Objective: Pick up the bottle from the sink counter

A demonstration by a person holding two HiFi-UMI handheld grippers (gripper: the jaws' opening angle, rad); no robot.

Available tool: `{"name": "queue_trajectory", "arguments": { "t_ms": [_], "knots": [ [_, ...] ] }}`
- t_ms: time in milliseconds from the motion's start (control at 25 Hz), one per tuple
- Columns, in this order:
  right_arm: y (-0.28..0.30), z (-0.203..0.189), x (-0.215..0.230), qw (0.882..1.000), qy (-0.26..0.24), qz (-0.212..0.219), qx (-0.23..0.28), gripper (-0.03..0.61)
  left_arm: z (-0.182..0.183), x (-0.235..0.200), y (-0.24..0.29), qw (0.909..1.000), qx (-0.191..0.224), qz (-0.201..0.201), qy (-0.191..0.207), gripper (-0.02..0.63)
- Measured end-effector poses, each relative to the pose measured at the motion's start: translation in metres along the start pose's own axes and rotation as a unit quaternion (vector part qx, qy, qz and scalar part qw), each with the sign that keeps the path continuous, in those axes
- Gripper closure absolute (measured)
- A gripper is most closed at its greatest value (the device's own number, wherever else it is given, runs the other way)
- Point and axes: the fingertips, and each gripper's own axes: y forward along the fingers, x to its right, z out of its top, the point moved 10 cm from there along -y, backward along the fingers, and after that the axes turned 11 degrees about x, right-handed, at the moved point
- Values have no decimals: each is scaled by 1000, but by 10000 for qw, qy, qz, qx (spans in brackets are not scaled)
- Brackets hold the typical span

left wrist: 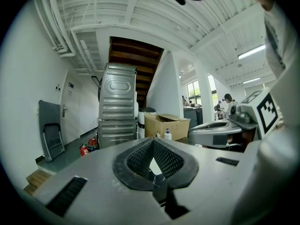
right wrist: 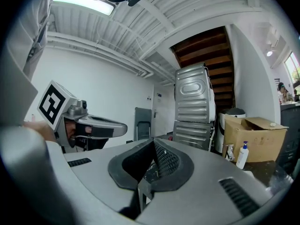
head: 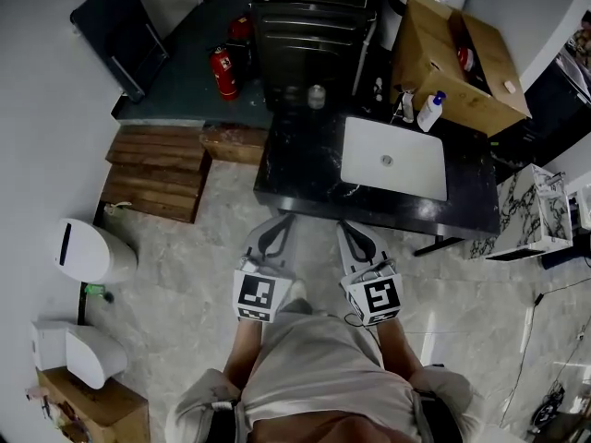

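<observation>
A black counter [head: 305,169] with a white sink [head: 395,158] set in it stands on a pale tiled floor [head: 185,275]. The bottle [head: 430,112], white with a blue cap, stands upright at the counter's far right corner, just beside an open box [head: 462,63] and well apart from both grippers. Behind the counter are stacked steel machines [head: 309,26], with two red extinguishers [head: 223,72] to their left. Wooden pallets [head: 157,173] lie by the counter's left end, and a white bin [head: 92,250] stands nearer the person. The left gripper [head: 275,229] and right gripper [head: 355,238] are held side by side short of the counter's near edge, each with its jaws pressed together and nothing between them. Only the gripper views show the ribbed white ceiling [left wrist: 140,13] and the brown stairs [left wrist: 136,55] above the machines. The left gripper view alone takes in bright windows and a distant person [left wrist: 228,100], and the right gripper view a folded chair [right wrist: 143,123] against the wall. From the grippers the counter top is mostly hidden behind their own jaws. A small pump thing [head: 407,106] beside the bottle and a pale jar [head: 317,96] at the far edge are too small to identify.
</observation>
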Motion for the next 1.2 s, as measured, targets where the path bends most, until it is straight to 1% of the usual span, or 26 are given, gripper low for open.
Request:
{"name": "queue_trajectory", "arguments": {
  "t_ms": [280,520,880,1040,1200],
  "knots": [
    [26,-1,-2,9997,-38,-235,-80,583,2,-24,20,9994,107,-313,-31,614],
    [44,-3,-7,9991,-80,-394,-125,583,-2,-44,29,9987,146,-471,-99,613],
    [68,-4,-2,9990,-128,-405,-169,583,-6,-65,43,9988,132,-427,-209,613],
    [75,-8,7,9990,-94,-417,-137,583,-10,-68,54,9989,98,-421,-153,613],
    [83,-16,22,9992,-25,-379,-99,583,-12,-72,69,9994,65,-317,-77,614]
  ]
}}
